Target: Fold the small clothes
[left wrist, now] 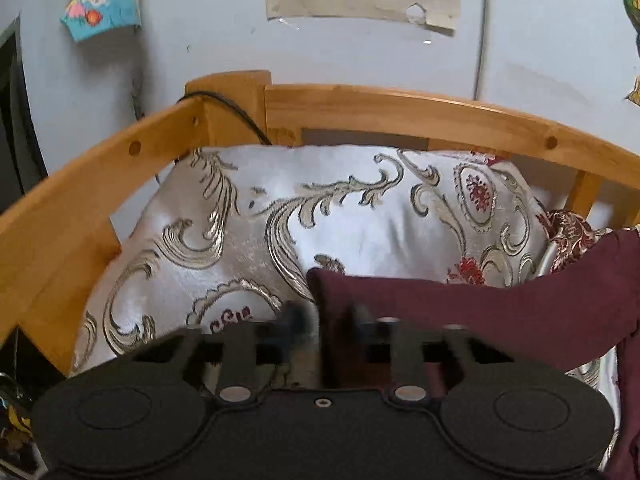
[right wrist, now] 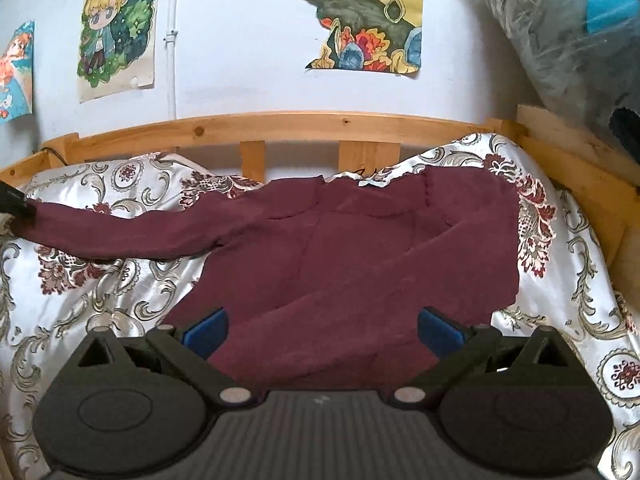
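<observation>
A maroon long-sleeved top lies spread on a patterned white bedspread. Its left sleeve stretches out to the left. My left gripper is shut on the cuff end of that sleeve and holds it just above the bedspread; its tip shows at the left edge of the right wrist view. My right gripper is open, with its blue-padded fingers spread over the near hem of the top. The other sleeve lies folded across the body.
A wooden bed rail runs along the back and both sides. A black cable hangs over the left corner post. Drawings hang on the wall. A plastic-wrapped bundle sits at the upper right.
</observation>
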`<state>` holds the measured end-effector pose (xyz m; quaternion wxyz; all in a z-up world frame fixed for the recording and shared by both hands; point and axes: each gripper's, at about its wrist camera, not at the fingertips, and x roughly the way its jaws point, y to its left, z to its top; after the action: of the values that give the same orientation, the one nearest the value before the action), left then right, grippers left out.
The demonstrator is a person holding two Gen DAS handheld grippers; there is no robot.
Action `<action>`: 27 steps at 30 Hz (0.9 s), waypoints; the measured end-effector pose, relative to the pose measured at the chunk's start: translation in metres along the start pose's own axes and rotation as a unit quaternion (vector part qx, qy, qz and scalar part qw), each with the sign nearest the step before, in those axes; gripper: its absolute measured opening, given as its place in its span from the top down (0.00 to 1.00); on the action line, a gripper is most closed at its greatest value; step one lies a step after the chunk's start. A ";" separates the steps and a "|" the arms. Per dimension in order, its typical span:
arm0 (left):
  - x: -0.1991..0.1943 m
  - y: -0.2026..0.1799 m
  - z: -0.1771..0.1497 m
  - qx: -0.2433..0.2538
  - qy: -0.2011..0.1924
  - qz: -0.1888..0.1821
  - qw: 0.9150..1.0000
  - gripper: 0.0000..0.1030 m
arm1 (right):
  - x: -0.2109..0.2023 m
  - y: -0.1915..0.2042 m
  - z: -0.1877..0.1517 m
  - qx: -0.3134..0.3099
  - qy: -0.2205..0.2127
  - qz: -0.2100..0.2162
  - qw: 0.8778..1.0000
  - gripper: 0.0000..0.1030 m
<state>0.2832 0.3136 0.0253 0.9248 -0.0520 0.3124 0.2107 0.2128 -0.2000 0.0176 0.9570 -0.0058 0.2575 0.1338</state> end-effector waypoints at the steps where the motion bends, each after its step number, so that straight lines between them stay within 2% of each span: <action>1: -0.002 -0.003 0.003 0.004 0.004 0.006 1.000 0.87 | 0.000 0.000 0.000 0.001 -0.001 0.001 1.000 0.00; 3: -0.006 -0.009 0.008 0.009 0.011 0.018 1.000 0.92 | 0.000 -0.002 0.001 0.007 -0.005 0.002 1.000 0.00; 8: -0.022 -0.031 0.017 0.047 0.014 0.059 0.997 0.95 | -0.007 -0.006 0.001 0.008 -0.015 0.001 1.000 0.00; 9: -0.025 -0.034 0.018 0.052 0.013 0.062 0.997 0.99 | -0.008 -0.007 0.001 0.009 -0.015 0.001 1.000 0.00; 15: -0.048 -0.060 0.015 0.087 -0.005 0.049 0.995 0.99 | -0.014 -0.015 -0.002 0.028 -0.018 0.010 0.999 0.00; 19: -0.062 -0.082 0.024 0.094 -0.031 0.034 0.995 0.99 | -0.019 -0.018 -0.003 0.029 -0.023 0.010 0.999 0.00; 22: -0.070 -0.099 0.030 0.125 -0.043 0.025 0.991 0.99 | -0.024 -0.020 -0.004 0.025 -0.029 0.006 0.999 0.00; 27: -0.094 -0.113 0.041 0.127 -0.072 -0.016 0.989 0.99 | -0.025 -0.026 -0.006 0.031 -0.028 0.010 0.999 0.00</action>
<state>0.2864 0.1869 0.1099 0.9474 0.0763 0.2682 0.1573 0.1958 -0.2318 0.0235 0.9623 0.0303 0.2342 0.1349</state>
